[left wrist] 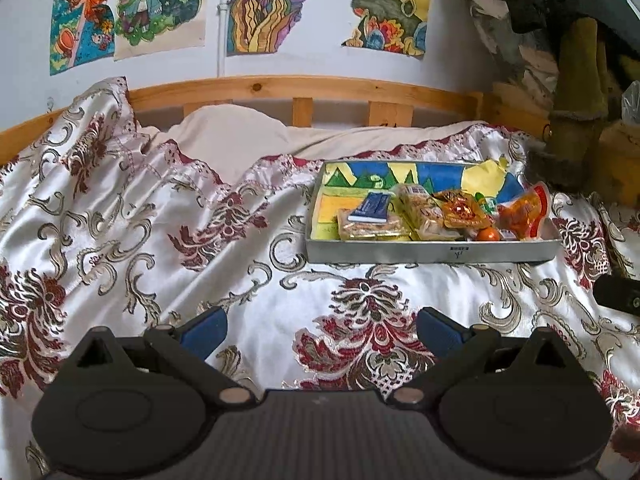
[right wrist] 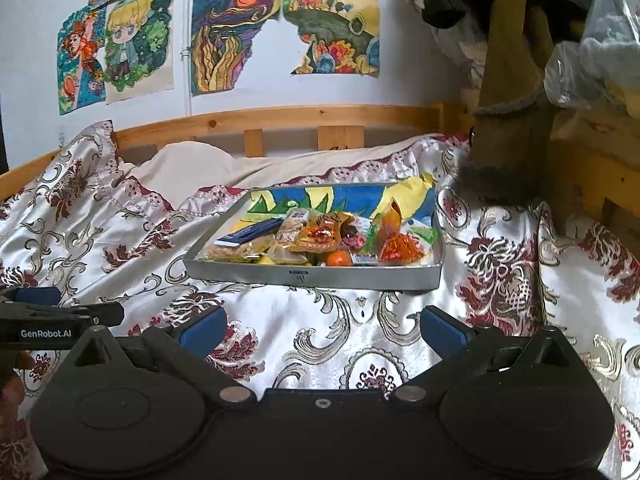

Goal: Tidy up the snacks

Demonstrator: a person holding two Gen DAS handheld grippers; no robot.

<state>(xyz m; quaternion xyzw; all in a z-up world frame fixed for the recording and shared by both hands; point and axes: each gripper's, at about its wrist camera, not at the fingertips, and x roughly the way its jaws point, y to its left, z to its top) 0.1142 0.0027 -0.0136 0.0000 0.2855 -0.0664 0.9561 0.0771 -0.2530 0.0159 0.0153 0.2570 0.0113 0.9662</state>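
Hovering both tools over the bedspread (left wrist: 280,288), I've got nothing held: the left gripper (left wrist: 320,330) has its blue pads spread wide with only fabric between them, and the right gripper (right wrist: 322,330) is spread just the same. The snacks sit piled in the tray (right wrist: 312,276), a shallow grey box lying on the bedspread ahead of both tools. From the right gripper it is nearly dead ahead, its long front wall running crosswise to my fingers, so I'd call the right hand the better placed one. From the left gripper the tray (left wrist: 432,252) lies ahead and off to the right, well clear of the pads. The packets crowd the tray's near and right part; the orange fruit (right wrist: 339,258) rests against the front wall, with the dark blue packet (right wrist: 256,229) toward the left end, its long axis slanting away from me. Reaching in means going forward and over that front wall. In the right wrist view the left tool shows just beside me, on my left.
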